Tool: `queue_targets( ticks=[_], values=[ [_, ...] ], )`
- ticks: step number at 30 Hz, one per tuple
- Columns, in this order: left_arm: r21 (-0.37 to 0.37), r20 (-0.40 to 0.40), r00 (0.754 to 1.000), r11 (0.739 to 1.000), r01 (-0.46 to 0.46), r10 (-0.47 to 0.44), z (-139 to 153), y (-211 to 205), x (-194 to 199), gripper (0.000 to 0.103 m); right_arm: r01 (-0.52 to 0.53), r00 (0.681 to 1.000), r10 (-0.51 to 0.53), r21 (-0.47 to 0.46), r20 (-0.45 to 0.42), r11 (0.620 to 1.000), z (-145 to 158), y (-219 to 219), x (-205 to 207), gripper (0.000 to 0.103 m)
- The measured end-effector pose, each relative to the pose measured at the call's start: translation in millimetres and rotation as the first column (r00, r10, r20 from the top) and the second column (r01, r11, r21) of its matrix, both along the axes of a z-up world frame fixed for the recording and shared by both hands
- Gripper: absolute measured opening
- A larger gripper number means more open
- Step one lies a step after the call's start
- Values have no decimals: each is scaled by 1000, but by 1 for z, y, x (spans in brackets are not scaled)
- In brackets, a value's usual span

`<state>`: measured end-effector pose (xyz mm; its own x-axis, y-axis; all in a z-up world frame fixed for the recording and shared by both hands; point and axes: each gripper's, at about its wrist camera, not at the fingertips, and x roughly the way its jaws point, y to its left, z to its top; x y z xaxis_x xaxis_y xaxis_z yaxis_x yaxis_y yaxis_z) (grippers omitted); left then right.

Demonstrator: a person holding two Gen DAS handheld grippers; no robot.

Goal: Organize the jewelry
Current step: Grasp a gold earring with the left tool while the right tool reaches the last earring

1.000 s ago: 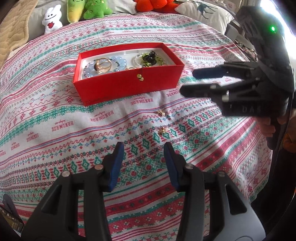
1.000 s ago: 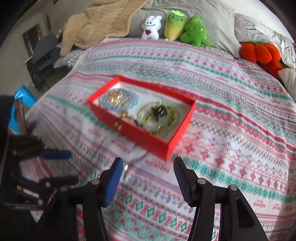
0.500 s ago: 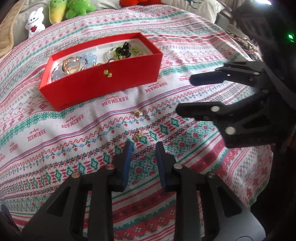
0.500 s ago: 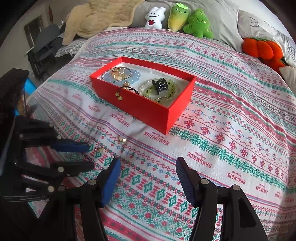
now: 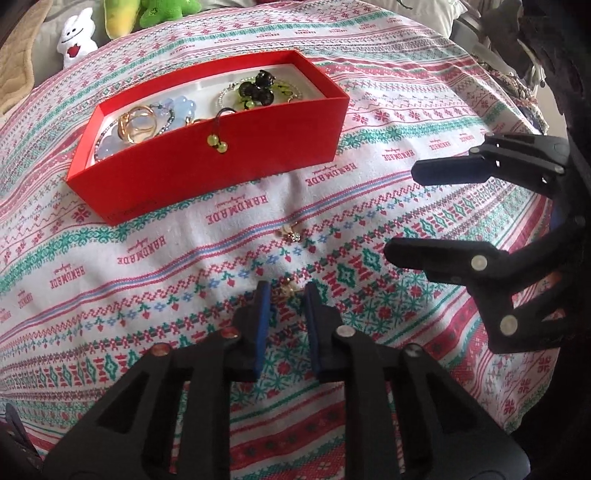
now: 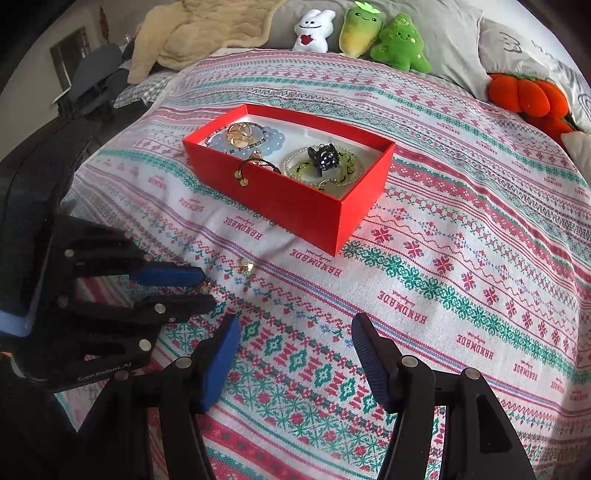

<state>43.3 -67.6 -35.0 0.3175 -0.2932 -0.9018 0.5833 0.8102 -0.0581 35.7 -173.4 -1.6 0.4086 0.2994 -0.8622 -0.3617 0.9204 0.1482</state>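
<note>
Ahead of me, past the patterned bedspread [image 6: 443,229], a white bunny plush [image 6: 313,31], two green plushies [image 6: 384,38] and an orange pumpkin cushion [image 6: 528,98] rest against grey pillows [image 6: 458,40].

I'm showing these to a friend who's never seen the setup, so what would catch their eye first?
Probably the red box in the middle of the patterned bedspread, with bracelets and rings inside and a beaded cord hanging over its front wall. Next, the left gripper in front of the box, its jaws nearly together around a small gold earring, with a second earring loose on the cloth between it and the box.
</note>
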Motion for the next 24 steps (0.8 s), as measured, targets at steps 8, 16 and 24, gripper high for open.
queue_targets(
  ticks=[8, 16, 24],
  values=[
    [-28, 29, 999, 999, -16, 17, 13, 6, -3, 13, 9, 1000, -9, 8, 4, 1000, 0, 2, 3, 64],
    [-41, 37, 996, 996, -80, 82, 20, 36, 3, 13, -27, 1000, 27, 52, -3, 998, -4, 22, 13, 63],
    [-46, 35, 993, 993, -110, 112, 22, 63, -2, 13, -32, 997, 39, 108, -64, 994, -18, 40, 29, 32]
  ],
)
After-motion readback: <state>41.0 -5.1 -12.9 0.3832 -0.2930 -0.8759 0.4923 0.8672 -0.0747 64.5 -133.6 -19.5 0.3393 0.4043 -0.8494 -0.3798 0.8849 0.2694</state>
